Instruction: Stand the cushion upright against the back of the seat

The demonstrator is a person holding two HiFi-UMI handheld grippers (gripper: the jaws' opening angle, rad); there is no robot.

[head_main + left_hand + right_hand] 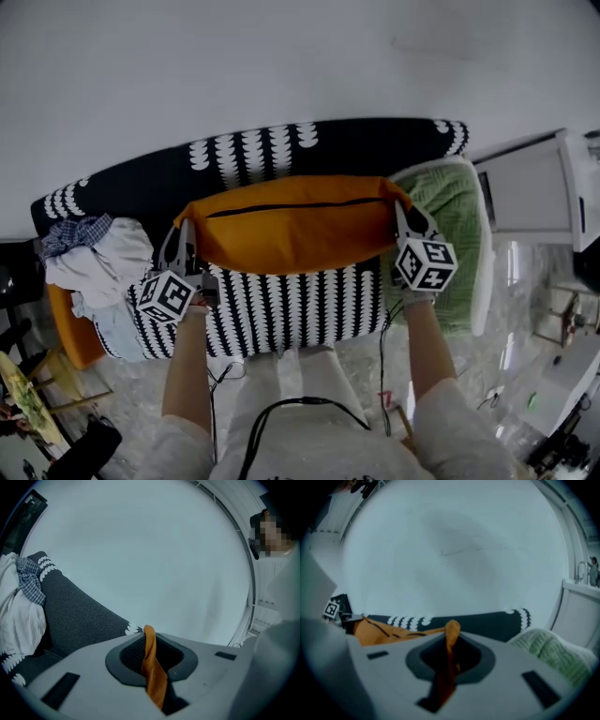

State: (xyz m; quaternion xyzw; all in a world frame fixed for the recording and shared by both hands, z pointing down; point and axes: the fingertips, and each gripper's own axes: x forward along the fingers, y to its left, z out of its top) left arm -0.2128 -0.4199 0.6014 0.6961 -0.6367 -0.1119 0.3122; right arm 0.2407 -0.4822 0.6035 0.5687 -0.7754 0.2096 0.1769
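An orange cushion point(292, 225) with a black zip line hangs over the seat of a black sofa with white scallop print point(291, 309). My left gripper point(185, 228) is shut on the cushion's left corner, seen as an orange fold point(152, 667) pinched between its jaws. My right gripper point(400, 208) is shut on the right corner, again an orange fold point(449, 644) between the jaws. The cushion point(389, 629) stretches between both grippers in front of the sofa back point(309, 145). The left gripper's marker cube point(331, 608) shows at the cushion's far end.
A pile of white and checked clothes point(98, 258) lies on the sofa's left end. A green textured cushion point(457, 225) sits at the right end, also in the right gripper view point(553, 653). A white wall point(281, 66) rises behind the sofa. Clutter and cables cover the floor.
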